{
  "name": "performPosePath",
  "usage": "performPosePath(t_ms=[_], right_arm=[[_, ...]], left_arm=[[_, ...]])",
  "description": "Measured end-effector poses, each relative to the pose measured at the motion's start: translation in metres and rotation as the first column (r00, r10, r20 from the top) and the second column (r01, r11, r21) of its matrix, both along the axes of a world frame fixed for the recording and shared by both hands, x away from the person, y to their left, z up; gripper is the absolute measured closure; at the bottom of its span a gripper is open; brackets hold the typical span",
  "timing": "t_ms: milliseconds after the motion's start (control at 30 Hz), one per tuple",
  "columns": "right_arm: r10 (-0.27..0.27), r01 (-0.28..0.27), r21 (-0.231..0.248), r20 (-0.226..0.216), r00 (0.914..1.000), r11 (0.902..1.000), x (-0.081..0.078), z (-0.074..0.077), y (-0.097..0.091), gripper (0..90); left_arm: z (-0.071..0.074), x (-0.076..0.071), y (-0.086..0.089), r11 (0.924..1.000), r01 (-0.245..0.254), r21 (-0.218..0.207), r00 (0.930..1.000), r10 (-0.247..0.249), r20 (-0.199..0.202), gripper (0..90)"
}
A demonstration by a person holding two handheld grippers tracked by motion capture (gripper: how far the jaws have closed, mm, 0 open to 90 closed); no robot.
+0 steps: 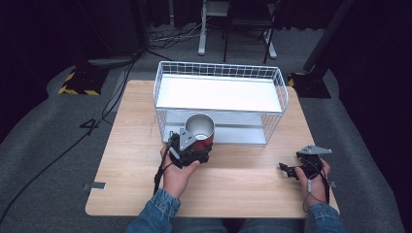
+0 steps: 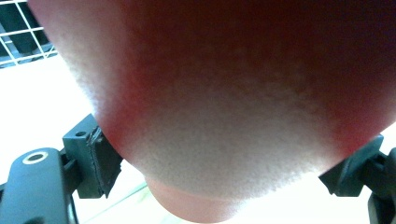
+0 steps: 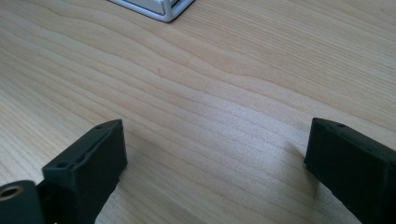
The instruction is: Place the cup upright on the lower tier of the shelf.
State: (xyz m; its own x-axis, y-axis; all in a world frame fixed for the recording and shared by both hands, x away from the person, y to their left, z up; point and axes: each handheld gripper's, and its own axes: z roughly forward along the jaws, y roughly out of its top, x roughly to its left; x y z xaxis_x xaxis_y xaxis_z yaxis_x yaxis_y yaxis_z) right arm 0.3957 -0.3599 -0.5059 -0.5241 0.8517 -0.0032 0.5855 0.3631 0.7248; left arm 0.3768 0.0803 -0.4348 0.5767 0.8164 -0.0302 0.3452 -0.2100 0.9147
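Clamped on both sides of a red cup (image 1: 200,131), the left gripper (image 1: 194,145) holds it just in front of the near wall of the white wire basket (image 1: 221,73), a little left of the worktop's middle. In the left gripper view the two black jaws press against the lower flanks of the cup (image 2: 224,116), whose red wall swells close before the camera, with a corner of the basket's mesh (image 2: 23,37) at the upper left. From above, the cup stands upright and its silvery inside shows. The person's left hand (image 1: 177,174) grips the tool from the near side.

Over at the near right of the wooden worktop (image 1: 136,145), the right gripper (image 1: 287,170) rests in the right hand (image 1: 316,177), well apart from the cup. Its jaws stand wide apart above bare wood with nothing between them, and a corner of the basket (image 3: 156,9) lies farther off.
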Motion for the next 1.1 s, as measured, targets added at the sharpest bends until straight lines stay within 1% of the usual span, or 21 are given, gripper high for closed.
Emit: performPosePath(t_ms=[33,200,300,400,700,800,833,900,933,967,1033,1100], right_arm=[[-0.002,0.002,0.0,0.0,1.0,1.0,0.0,0.0,0.0,5.2],[-0.01,0.009,-0.002,-0.006,0.9999,1.0,0.001,0.0,0.001,3.6],[-0.011,0.011,-0.003,-0.006,0.9999,0.9999,0.001,0.0,0.001,3.3],[-0.011,0.011,-0.003,-0.006,0.9999,0.9999,0.001,0.0,0.001,3.3],[-0.011,0.011,-0.003,-0.006,0.9999,0.9999,0.001,0.0,0.001,3.1],[-0.012,0.012,-0.004,-0.008,0.9999,0.9999,0.002,0.0,0.001,3.0],[-0.012,0.012,-0.004,-0.008,0.9999,0.9999,0.002,0.0,0.001,3.0],[-0.013,0.013,-0.004,-0.007,0.9999,0.9999,0.002,0.0,0.001,3.0],[-0.013,0.013,-0.004,-0.007,0.9999,0.9999,0.002,0.0,0.001,3.0],[-0.013,0.013,-0.004,-0.007,0.9999,0.9999,0.002,0.0,0.001,3.0],[-0.013,0.013,-0.004,-0.007,0.9999,0.9999,0.002,0.0,0.001,3.0],[-0.013,0.012,-0.005,-0.008,0.9999,0.9999,0.002,0.0,0.001,3.0]], left_arm=[[-0.002,0.003,-0.002,1.0,0.002,-0.001,1.0,-0.002,0.0,15.8],[-0.006,0.009,-0.008,1.0,0.009,0.001,1.0,-0.009,0.001,15.8],[-0.01,0.014,-0.013,0.9999,0.011,-0.006,0.9999,-0.011,0.0,15.8],[-0.012,0.017,-0.016,0.9999,0.007,-0.007,1.0,-0.007,0.002,15.8],[-0.02,0.023,-0.026,0.9995,0.032,0.007,0.9995,-0.032,-0.001,15.8],[-0.022,0.026,-0.028,0.9994,0.031,0.013,0.9995,-0.031,0.002,15.8],[-0.024,0.03,-0.03,0.9994,0.029,0.017,0.9996,-0.029,0.002,15.8],[-0.025,0.031,-0.031,0.9992,0.031,0.024,0.9995,-0.031,0.009,15.8],[-0.025,0.031,-0.032,0.9986,0.03,0.043,0.9993,-0.031,0.022,15.8],[-0.025,0.031,-0.034,0.9983,0.029,0.05,0.9992,-0.03,0.027,15.8],[-0.025,0.033,-0.039,0.9968,0.046,0.065,0.9983,-0.048,0.032,15.8],[-0.025,0.033,-0.041,0.9965,0.054,0.063,0.998,-0.056,0.029,15.8]])
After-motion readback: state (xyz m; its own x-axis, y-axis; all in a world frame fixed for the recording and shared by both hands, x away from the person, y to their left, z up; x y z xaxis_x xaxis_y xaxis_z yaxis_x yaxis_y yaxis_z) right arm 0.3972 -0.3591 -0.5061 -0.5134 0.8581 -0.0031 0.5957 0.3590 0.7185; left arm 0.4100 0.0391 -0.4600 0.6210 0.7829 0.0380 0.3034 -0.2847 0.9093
